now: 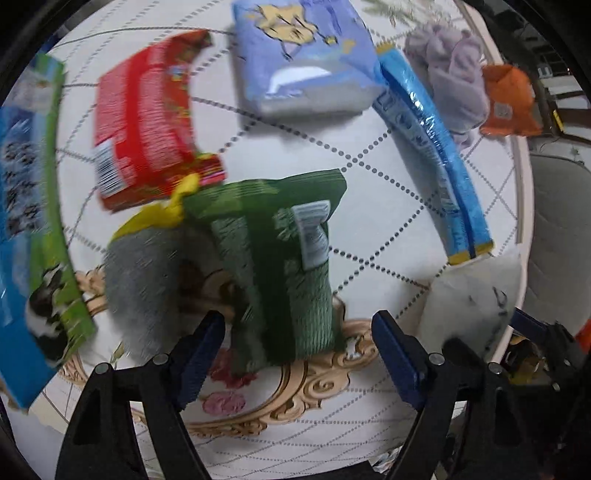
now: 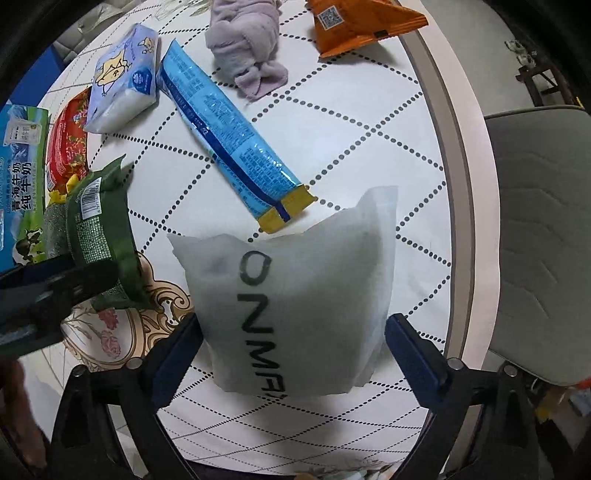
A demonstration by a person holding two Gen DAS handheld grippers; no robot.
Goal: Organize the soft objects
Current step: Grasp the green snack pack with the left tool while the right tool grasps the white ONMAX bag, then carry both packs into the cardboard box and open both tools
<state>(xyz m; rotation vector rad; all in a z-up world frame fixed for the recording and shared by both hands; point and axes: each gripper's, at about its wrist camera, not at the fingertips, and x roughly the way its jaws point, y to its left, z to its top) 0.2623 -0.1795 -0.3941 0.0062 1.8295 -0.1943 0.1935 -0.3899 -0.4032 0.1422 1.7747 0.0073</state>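
Note:
A green packet lies on the white dotted tablecloth, partly over a grey fuzzy item. My left gripper points down at it. Its jaws stand wide on either side of the packet's near end, with a gap at each pad. A white pouch with black letters lies flat between the fingers of my right gripper. Those pads sit right at the pouch's sides, and the pouch does not look squeezed. The same pouch shows in the left wrist view, and the left gripper over the green packet shows in the right wrist view.
On the cloth lie a red pack, a pale blue tissue pack, a long blue packet, a lilac cloth, an orange packet and a blue-green milk carton. The round table edge borders a grey chair.

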